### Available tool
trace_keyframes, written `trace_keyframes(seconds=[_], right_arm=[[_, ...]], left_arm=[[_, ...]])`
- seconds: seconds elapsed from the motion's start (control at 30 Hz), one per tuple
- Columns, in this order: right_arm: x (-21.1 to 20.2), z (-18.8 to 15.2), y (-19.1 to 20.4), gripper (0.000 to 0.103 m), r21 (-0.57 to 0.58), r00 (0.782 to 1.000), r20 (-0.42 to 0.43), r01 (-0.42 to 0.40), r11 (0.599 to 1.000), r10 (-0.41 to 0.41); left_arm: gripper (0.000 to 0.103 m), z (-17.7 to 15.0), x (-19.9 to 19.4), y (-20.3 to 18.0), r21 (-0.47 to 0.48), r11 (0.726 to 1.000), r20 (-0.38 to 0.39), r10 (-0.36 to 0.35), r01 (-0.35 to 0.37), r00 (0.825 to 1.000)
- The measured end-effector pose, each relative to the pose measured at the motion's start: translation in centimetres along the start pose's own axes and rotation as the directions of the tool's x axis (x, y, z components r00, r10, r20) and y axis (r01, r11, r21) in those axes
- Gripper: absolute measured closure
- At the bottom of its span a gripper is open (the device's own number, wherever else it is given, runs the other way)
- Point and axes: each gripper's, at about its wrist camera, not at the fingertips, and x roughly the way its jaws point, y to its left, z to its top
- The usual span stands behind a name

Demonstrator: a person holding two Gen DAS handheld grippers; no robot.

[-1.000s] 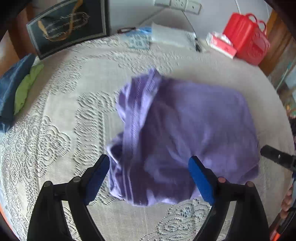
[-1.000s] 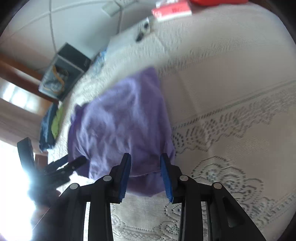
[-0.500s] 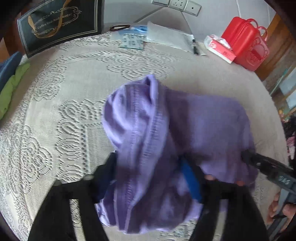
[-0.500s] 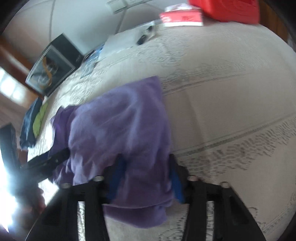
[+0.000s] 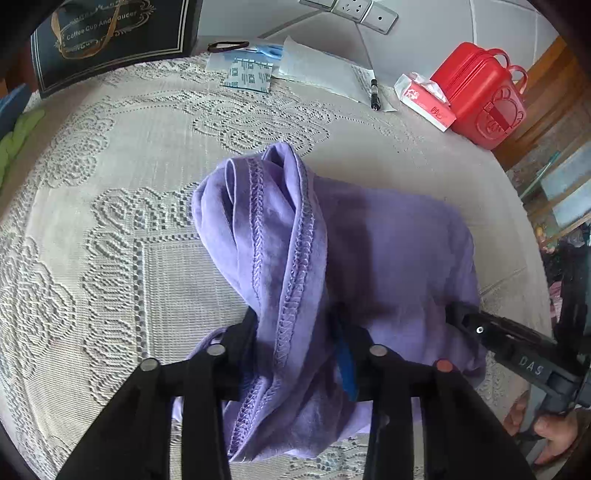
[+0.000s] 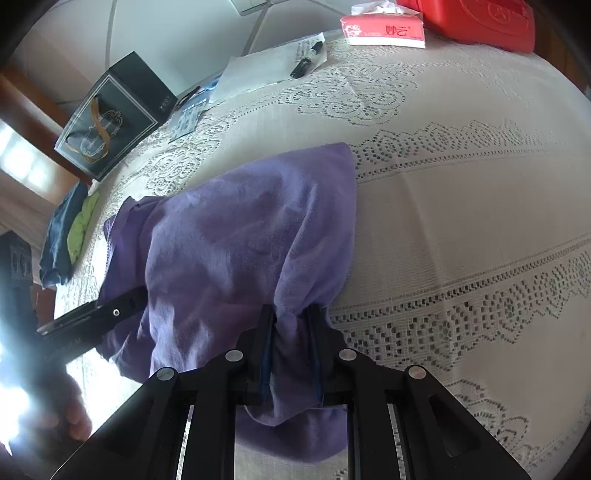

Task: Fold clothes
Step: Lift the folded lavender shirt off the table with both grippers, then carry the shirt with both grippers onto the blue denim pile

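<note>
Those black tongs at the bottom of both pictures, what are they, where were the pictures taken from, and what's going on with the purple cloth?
They are hand-held grippers, one in each of a person's hands, each with two fingers and a camera looking forward along them. One picture comes from the left gripper, the other from the right gripper; each also shows the other gripper at its edge.

Both sets of fingers have just been closing and now pinch the near edge of a purple garment, bunched between them, on a lace tablecloth. This looks like the start of a fold.

Along the far edge are a dark gift bag, papers with a pen, a tissue pack and a red case. Blue and green clothes lie to the side.
</note>
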Motion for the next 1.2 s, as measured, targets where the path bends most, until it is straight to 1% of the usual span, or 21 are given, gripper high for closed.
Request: trace_keyframes(seconds=[0.1,0.13,0.17,0.27,0.37,0.5,0.63,0.73,0.87,0.97,1.1,1.2], right_arm=[[-0.7,-0.3,0.6,0.091,-0.041,0.999,0.010,0.036,0.999,-0.035],[-0.7,-0.2,0.9,0.091,-0.057,0.999,0.006,0.047,0.997,-0.047],[-0.7,-0.2,1.2,0.092,-0.072,0.998,0.002,0.058,0.996,-0.058],[-1.4,-0.1,0.8,0.093,-0.053,1.000,-0.006,0.011,0.999,-0.012],[-3.7,-0.2,0.8,0.094,-0.058,0.999,0.037,-0.020,0.998,0.022],[-7.7,0.3,1.7,0.094,-0.117,0.992,0.109,-0.050,0.992,0.062],[-11.4,1.3,3.1,0.094,-0.176,0.976,0.183,-0.087,0.981,0.120],[-12.6,1.9,4.7,0.094,-0.220,0.967,0.200,-0.111,0.969,0.156],[-13.0,2.6,7.3,0.094,-0.261,0.960,0.192,-0.148,0.954,0.202],[-13.0,3.1,10.4,0.094,-0.296,0.954,0.184,-0.175,0.939,0.236],[-12.1,4.1,17.7,0.094,-0.374,0.942,0.196,-0.185,0.909,0.273],[-11.2,5.5,24.2,0.094,-0.400,0.923,0.201,-0.228,0.888,0.328]], left_arm=[[0.075,0.1,0.1,0.2,-0.010,1.000,0.009,-0.018,0.018,1.000],[0.081,0.1,0.1,0.3,-0.022,0.999,0.004,-0.030,0.030,1.000],[0.082,0.0,0.0,0.2,-0.032,0.999,0.003,-0.034,0.034,0.999],[0.083,-0.4,-1.1,-0.5,-0.009,1.000,0.023,-0.009,0.010,1.000],[0.083,-0.4,-3.4,-1.6,0.021,1.000,0.066,0.002,-0.003,0.998],[0.083,-0.2,-7.3,-3.2,0.066,0.998,0.133,0.012,-0.021,0.991],[0.083,0.1,-10.2,-3.4,0.057,0.997,0.177,0.035,-0.046,0.984],[0.083,0.4,-11.8,-2.9,0.030,0.998,0.194,0.047,-0.054,0.980],[0.083,1.2,-14.6,-1.1,0.013,0.997,0.229,0.075,-0.080,0.971],[0.083,2.0,-17.0,1.8,-0.003,0.996,0.255,0.088,-0.091,0.963],[0.083,3.7,-21.1,7.9,-0.020,0.993,0.305,0.117,-0.117,0.945],[0.083,5.4,-24.8,13.5,-0.034,0.988,0.339,0.152,-0.150,0.928]])
